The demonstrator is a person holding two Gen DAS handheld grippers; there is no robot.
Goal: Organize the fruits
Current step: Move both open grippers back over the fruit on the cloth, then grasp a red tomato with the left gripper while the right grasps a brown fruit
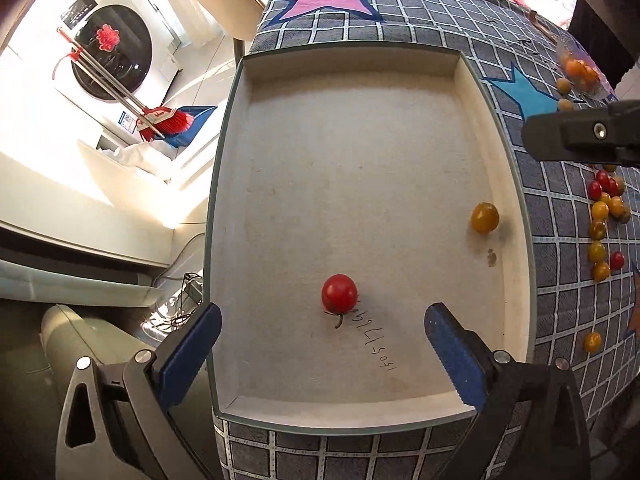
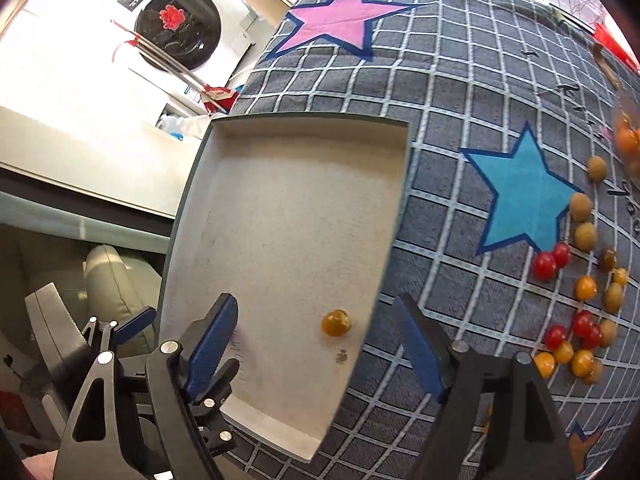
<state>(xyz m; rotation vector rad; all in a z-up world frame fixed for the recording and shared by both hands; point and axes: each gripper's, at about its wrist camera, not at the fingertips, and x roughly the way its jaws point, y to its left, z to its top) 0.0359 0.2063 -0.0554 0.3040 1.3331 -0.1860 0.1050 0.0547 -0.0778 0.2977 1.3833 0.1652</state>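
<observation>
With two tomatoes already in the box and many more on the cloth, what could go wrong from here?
1. The red tomato and yellow tomato lie loose on the box's flat floor; a nudge may roll them.
2. The box sits at the table's edge, so a push from the open left tool might shift it off.
3. The fruit pile is tightly clustered; the open right tool could scatter neighbours.

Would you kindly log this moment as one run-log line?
left gripper: open, empty | right gripper: open, empty | tray: red tomato, yellow tomato | loose fruit: on tablecloth
</observation>
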